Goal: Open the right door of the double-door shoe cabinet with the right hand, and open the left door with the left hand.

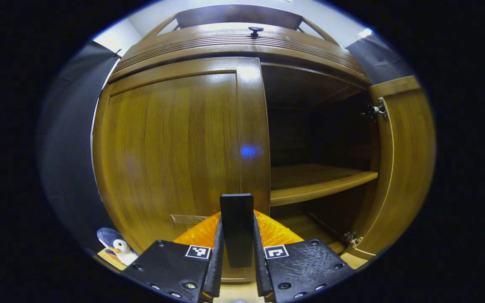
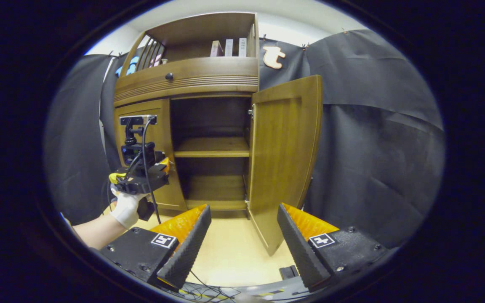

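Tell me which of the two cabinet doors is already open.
The right door is open, swung out to expose the shelf. The left door is shut, with the left hand-held gripper clamped on its handle.

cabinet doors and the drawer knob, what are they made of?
Left door and right door: brown wood or wood veneer by the visible grain, glossy varnish by the glare. Drawer knob: dark and smooth, probably metal or painted wood; too small to tell.

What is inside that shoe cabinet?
Behind the open right door, one bare wooden shelf and the cabinet floor, no shoes. The closed left door hides the other half.
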A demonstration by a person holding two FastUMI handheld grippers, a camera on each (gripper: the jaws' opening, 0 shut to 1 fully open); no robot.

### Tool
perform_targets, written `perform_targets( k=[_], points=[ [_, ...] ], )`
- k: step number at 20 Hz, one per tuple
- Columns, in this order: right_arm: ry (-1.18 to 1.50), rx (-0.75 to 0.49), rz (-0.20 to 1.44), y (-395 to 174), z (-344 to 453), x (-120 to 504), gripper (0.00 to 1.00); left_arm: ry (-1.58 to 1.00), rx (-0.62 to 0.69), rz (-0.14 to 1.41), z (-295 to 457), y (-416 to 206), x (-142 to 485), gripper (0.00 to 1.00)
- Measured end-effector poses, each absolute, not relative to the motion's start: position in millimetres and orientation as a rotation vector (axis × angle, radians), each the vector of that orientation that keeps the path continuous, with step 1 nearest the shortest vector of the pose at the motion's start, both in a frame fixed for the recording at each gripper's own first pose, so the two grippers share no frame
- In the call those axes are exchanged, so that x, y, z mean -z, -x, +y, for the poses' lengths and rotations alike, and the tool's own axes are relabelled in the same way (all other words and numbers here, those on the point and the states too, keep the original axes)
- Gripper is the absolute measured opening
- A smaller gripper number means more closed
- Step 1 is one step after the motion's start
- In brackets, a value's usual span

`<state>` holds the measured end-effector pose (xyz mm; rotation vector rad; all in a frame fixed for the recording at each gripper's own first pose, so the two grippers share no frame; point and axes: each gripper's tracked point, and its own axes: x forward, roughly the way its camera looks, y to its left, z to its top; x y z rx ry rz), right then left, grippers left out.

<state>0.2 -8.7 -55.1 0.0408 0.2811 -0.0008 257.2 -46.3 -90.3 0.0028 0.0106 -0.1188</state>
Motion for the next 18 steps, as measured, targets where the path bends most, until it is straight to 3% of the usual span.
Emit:
perform_targets(
  k=[1,9,18],
  points=[
    [-0.051,0.006,0.282,0,-10,56,1.0,-0.001,0.121,0.012,-46,-256,89,0.26],
    [-0.062,0.024,0.27,5,-15,53,1.0,0.019,0.135,0.033,-46,-249,91,0.26],
    [-0.065,-0.026,0.279,20,16,66,1.0,0.016,0.18,0.02,-26,-195,92,0.26]
  ],
)
